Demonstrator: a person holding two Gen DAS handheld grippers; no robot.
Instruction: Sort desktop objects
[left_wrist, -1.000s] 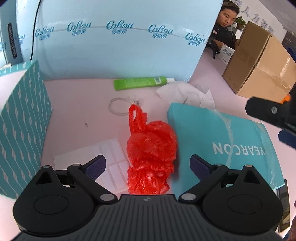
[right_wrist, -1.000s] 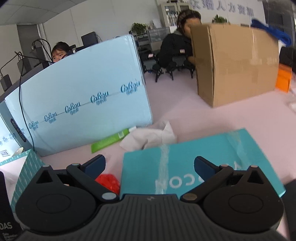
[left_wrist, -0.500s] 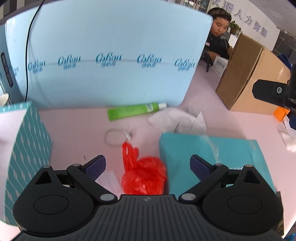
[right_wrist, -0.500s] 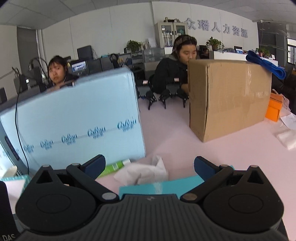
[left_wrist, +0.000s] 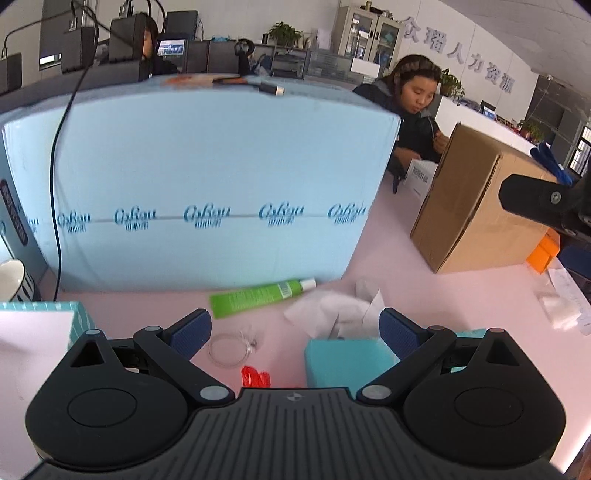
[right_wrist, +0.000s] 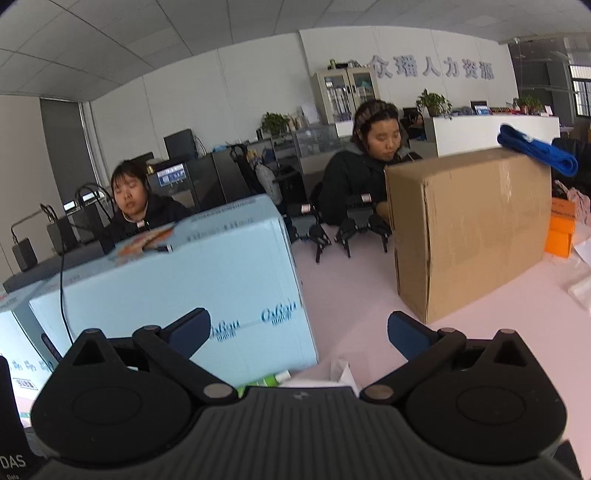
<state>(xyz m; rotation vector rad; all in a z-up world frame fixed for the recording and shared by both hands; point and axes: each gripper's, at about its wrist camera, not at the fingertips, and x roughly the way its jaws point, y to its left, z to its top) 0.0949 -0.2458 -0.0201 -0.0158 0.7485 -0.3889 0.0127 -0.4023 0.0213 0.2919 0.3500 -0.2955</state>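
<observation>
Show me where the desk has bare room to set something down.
Bare pink desk lies between the big light-blue carton and the brown cardboard box. It is crowded nearer: green tube, crumpled white tissue, clear wire ring, teal box and red plastic bag cluster together.

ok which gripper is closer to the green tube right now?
Left, probably. The left gripper hangs open just short of the green tube, which lies ahead between its fingers. The right gripper is raised, open, with the tube barely peeking below it.
</observation>
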